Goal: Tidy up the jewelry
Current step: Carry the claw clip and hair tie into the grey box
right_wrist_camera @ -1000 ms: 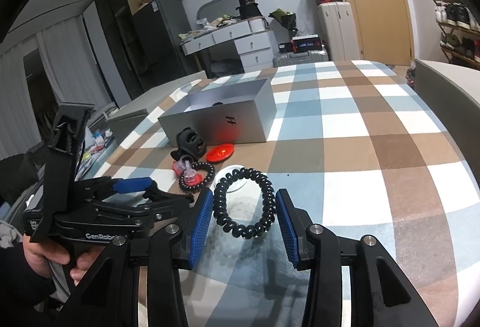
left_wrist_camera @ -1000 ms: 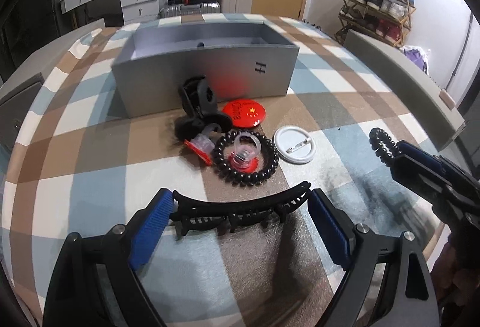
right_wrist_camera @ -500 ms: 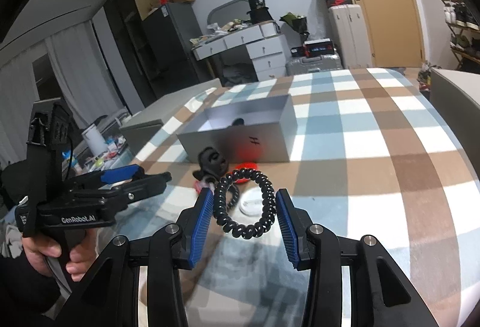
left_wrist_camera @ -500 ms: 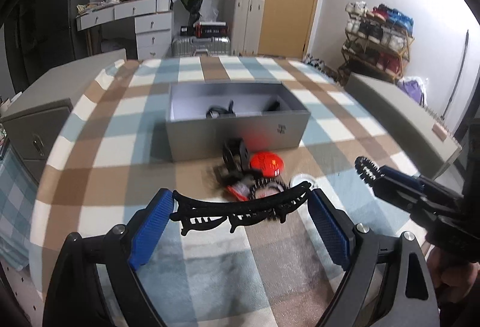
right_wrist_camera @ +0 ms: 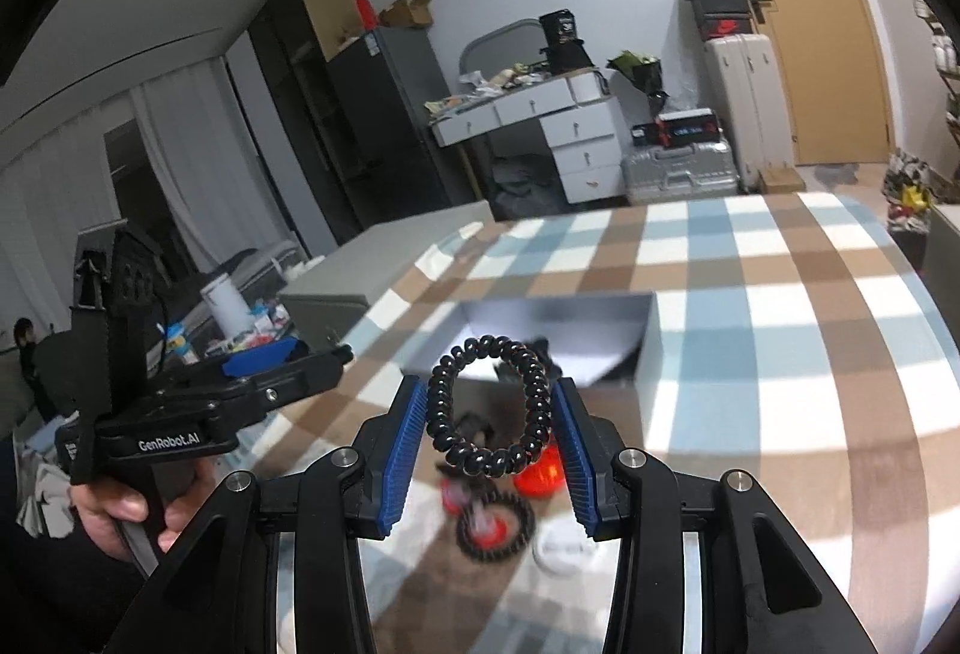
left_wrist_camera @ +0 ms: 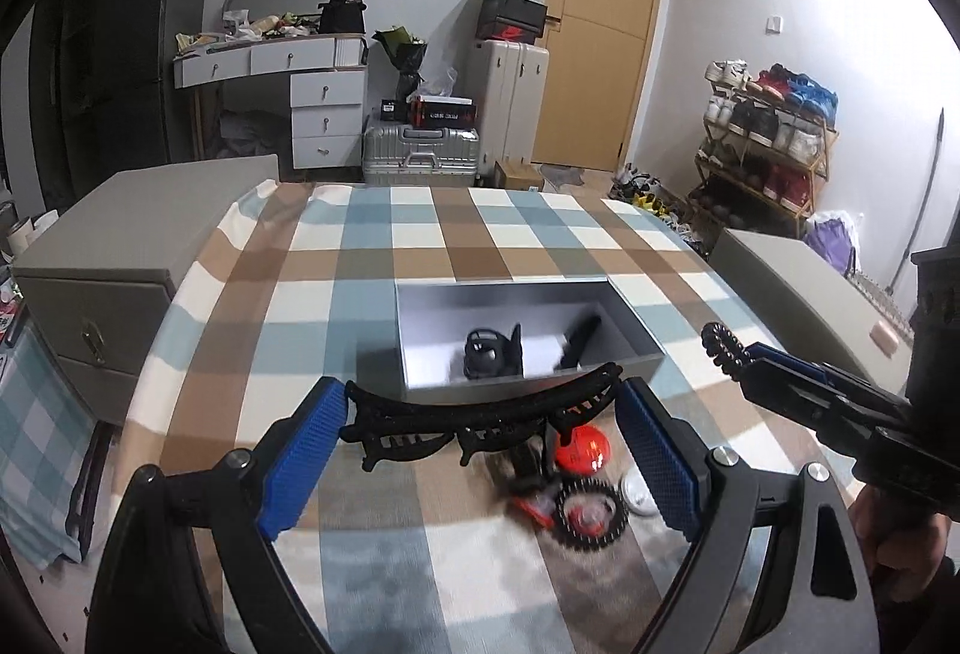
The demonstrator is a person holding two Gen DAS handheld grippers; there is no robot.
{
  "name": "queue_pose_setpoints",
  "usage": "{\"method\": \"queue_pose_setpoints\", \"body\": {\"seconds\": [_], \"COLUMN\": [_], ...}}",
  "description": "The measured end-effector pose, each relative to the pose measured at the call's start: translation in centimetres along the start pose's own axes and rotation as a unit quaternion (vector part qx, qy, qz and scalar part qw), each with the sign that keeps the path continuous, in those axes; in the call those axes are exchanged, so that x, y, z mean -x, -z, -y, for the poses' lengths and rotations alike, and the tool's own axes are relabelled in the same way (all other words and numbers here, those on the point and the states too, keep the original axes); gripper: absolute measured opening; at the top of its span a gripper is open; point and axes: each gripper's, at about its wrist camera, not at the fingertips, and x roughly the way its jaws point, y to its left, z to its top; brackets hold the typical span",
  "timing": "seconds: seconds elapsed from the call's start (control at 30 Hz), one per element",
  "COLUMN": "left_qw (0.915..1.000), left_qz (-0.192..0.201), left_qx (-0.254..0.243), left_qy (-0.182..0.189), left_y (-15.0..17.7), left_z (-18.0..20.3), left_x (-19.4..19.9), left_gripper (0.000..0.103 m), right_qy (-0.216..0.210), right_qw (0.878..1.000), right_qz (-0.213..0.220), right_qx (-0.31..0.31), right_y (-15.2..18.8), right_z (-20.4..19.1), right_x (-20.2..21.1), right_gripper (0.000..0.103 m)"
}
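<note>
I hold two pieces at once, both lifted clear of the checked cloth of the desk (left_wrist_camera: 420, 246). My left hand-held gripper (left_wrist_camera: 480, 432) is clamped endwise on a long black hair claw clip (left_wrist_camera: 480, 414), spanning it tip to tip between the blue pads. My right hand-held gripper (right_wrist_camera: 489, 414) is clenched on a black spiral hair tie (right_wrist_camera: 489, 402), squeezed at its two sides. The grey open box (left_wrist_camera: 630, 330) sits near the middle of the desk, ahead of both, with a few dark pieces already in it. The step, as I judge it, is carrying both to the box. To do it well I should clear the near wall before lowering, bring one in at a time so the grippers do not collide, and turn the clip along the box's length. A red badge (left_wrist_camera: 581, 449), a white badge (left_wrist_camera: 637, 487) and a beaded bracelet (left_wrist_camera: 587, 515) lie on the cloth on the near side of the box, waiting
</note>
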Motion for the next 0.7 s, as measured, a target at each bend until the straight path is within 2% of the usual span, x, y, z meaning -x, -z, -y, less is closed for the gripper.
{"method": "queue_pose_setpoints", "body": {"seconds": [0.43,0.7], "left_qw": [0.9995,0.998], "left_qz": [-0.008,-0.036], "left_qx": [0.014,0.016], "left_qy": [0.028,0.049], "left_y": [-2.8,-3.4], "left_z": [-0.6,-0.2], "left_x": [-3.5,-6.4], "left_gripper": [0.088,0.088], "right_qy": [-0.027,-0.027], "right_qw": [1.0,0.999], "right_qz": [-0.009,-0.026], "right_qx": [-0.01,-0.018], "right_y": [-4.1,-4.9], "right_z": [2.0,3.8], "right_x": [-4.2,-7.0], "right_gripper": [0.042,0.042]}}
